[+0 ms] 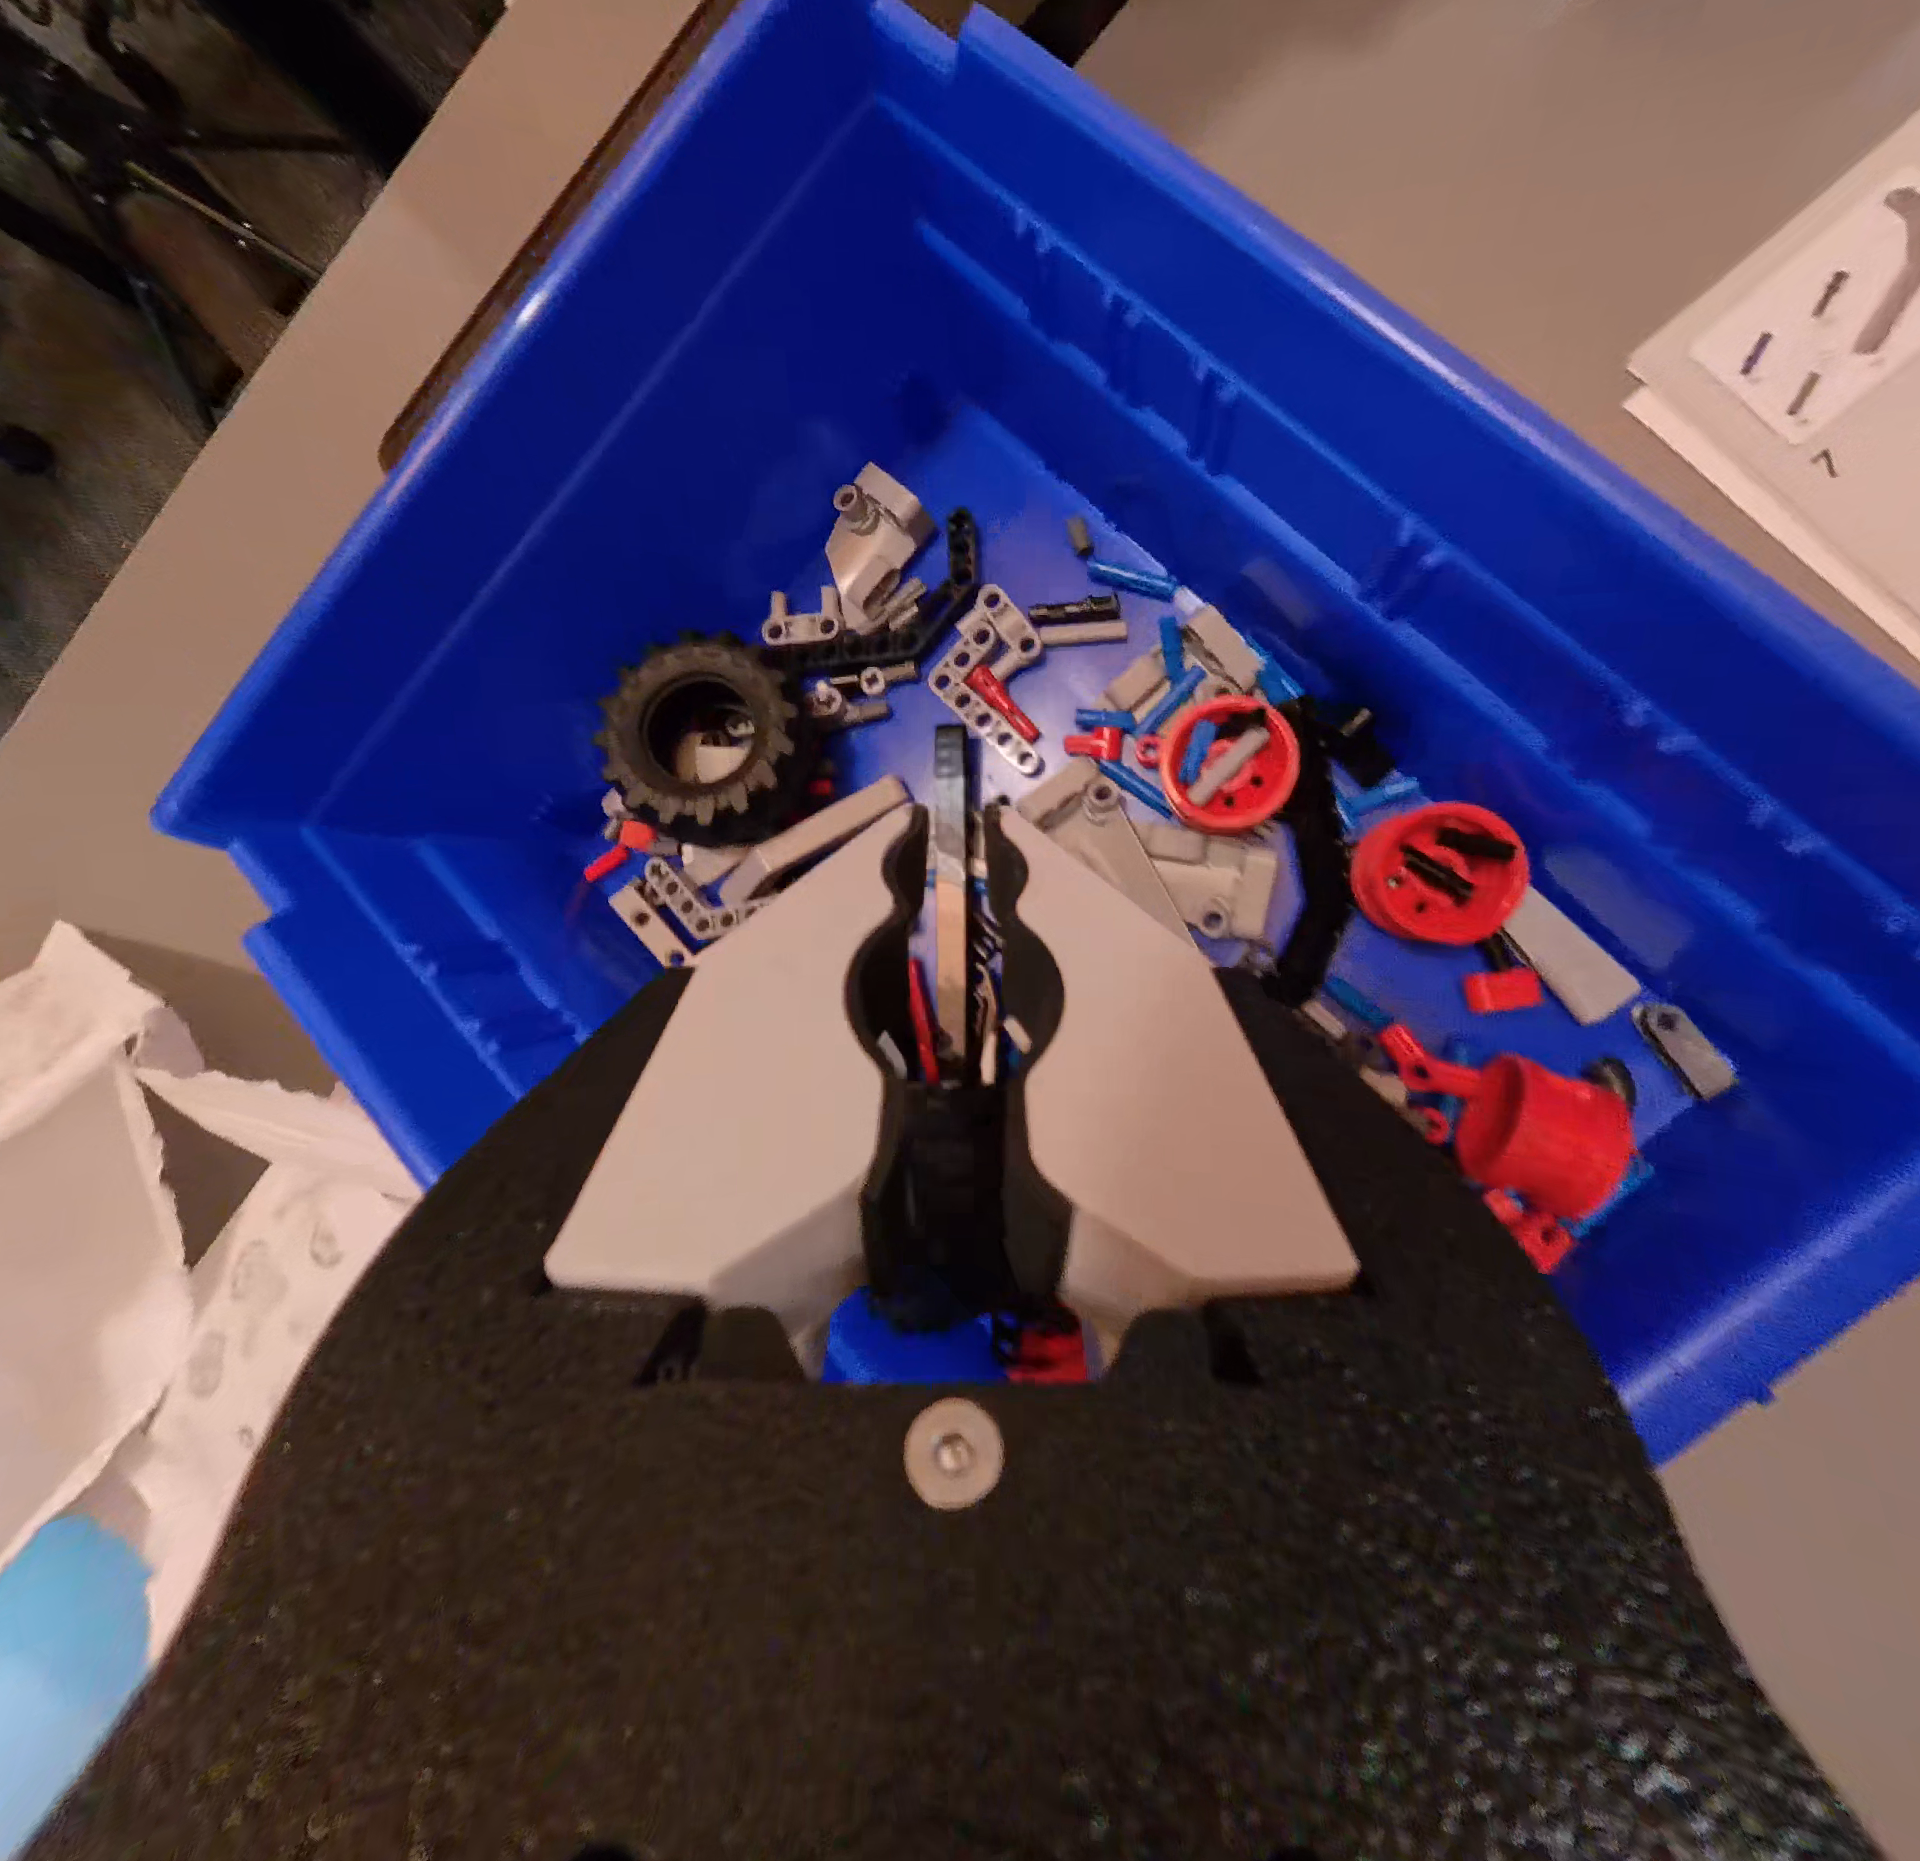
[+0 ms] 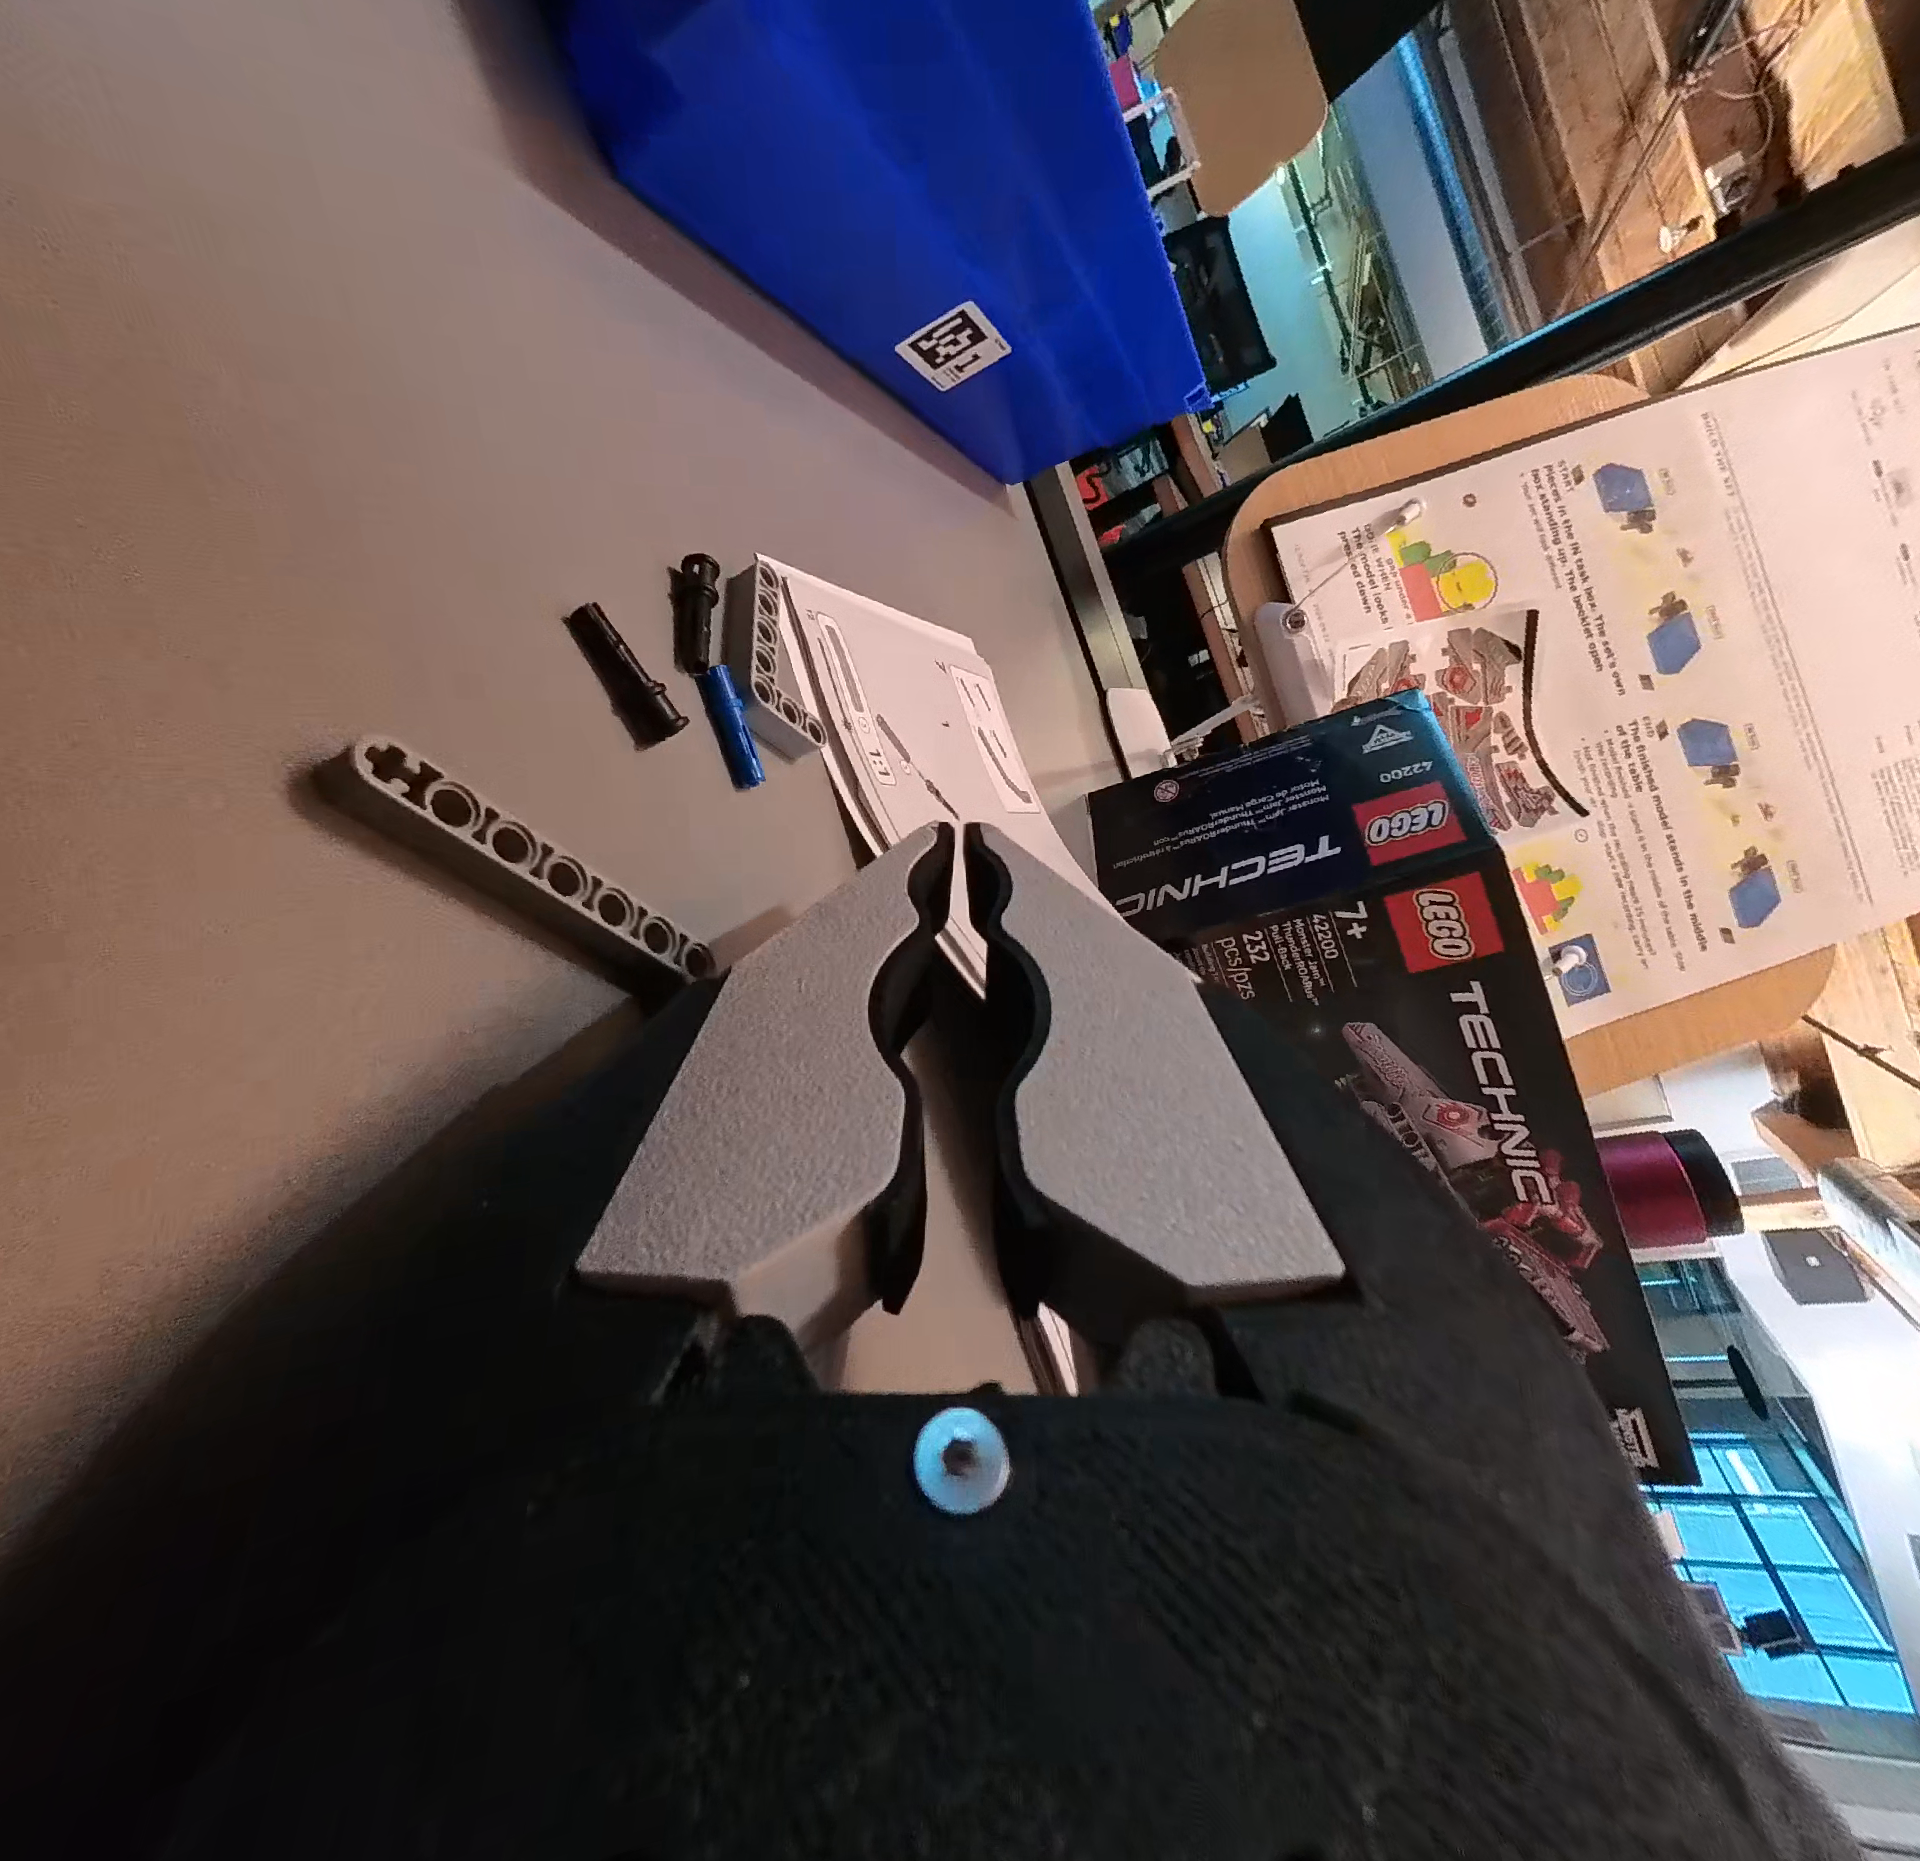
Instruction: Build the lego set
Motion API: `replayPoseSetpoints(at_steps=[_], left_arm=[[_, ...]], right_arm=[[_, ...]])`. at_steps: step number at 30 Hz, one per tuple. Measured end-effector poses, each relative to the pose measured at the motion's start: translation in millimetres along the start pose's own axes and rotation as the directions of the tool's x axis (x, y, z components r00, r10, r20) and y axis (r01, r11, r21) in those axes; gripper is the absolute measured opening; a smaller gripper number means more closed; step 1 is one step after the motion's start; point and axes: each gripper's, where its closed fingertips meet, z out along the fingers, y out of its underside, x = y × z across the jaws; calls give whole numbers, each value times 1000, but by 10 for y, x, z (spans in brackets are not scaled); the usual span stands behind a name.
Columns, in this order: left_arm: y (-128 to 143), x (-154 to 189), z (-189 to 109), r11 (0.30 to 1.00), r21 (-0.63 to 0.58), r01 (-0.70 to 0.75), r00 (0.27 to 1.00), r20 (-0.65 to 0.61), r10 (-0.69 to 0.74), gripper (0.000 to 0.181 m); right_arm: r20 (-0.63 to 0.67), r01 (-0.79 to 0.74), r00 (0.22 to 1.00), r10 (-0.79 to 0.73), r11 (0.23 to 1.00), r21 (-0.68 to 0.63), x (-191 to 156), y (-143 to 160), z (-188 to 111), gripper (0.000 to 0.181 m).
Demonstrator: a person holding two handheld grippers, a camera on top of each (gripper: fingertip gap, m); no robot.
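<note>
My left gripper [image 1: 954, 824] hangs over the blue bin [image 1: 1195, 336] and is shut on a thin dark lego piece [image 1: 951, 772] that stands on edge between the fingers and sticks out past the tips. Below it lie a black tyre [image 1: 707, 741], red wheel hubs [image 1: 1231, 762] and several grey, blue and black beams and pins. My right gripper [image 2: 958, 837] is shut and empty, low over the table. Ahead of it lie a long grey beam [image 2: 520, 855], two black pins [image 2: 623, 684], a blue pin [image 2: 736, 725] and a grey frame brick [image 2: 774, 668].
The instruction booklet [image 2: 914, 731] lies open beside the loose parts and also shows in the left wrist view [image 1: 1818, 336]. The lego box [image 2: 1403, 980] stands to the right of my right gripper. The bin's outer wall [image 2: 883, 180] is behind. Torn white paper [image 1: 104, 1084] lies left of the bin.
</note>
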Motion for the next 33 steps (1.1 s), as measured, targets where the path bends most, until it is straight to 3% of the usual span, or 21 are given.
replayPoseSetpoints(at_steps=[3,6,8,10,13,22,27,33], left_arm=[[-45,-174,129,998,-62,3,1000,27,-2,13],[-77,-491,-15,996,-46,70,980,189,-60,10],[-185,-464,-167,986,78,144,975,159,-155,8],[-240,-409,-315,981,123,152,979,115,-166,11],[-234,-539,-568,974,181,139,963,205,-176,4],[-122,-571,-715,967,167,191,965,146,-216,4],[79,-63,-532,997,11,79,990,-117,-77,0],[392,546,-331,970,-156,-186,914,-388,113,2]], right_arm=[[2,0,1000,0,1000,5,-9,-11,4,0],[-9,-15,1000,15,1000,12,19,-12,0,0],[-10,-16,1000,17,1000,9,21,0,5,0],[-9,-4,1000,4,1000,11,10,-5,7,0],[5,20,1000,-20,1000,6,-34,-5,23,0],[40,97,995,-97,995,-9,-154,3,48,0],[41,119,992,-118,993,-19,-170,17,56,0],[24,101,994,-102,995,25,-135,-54,32,0]])
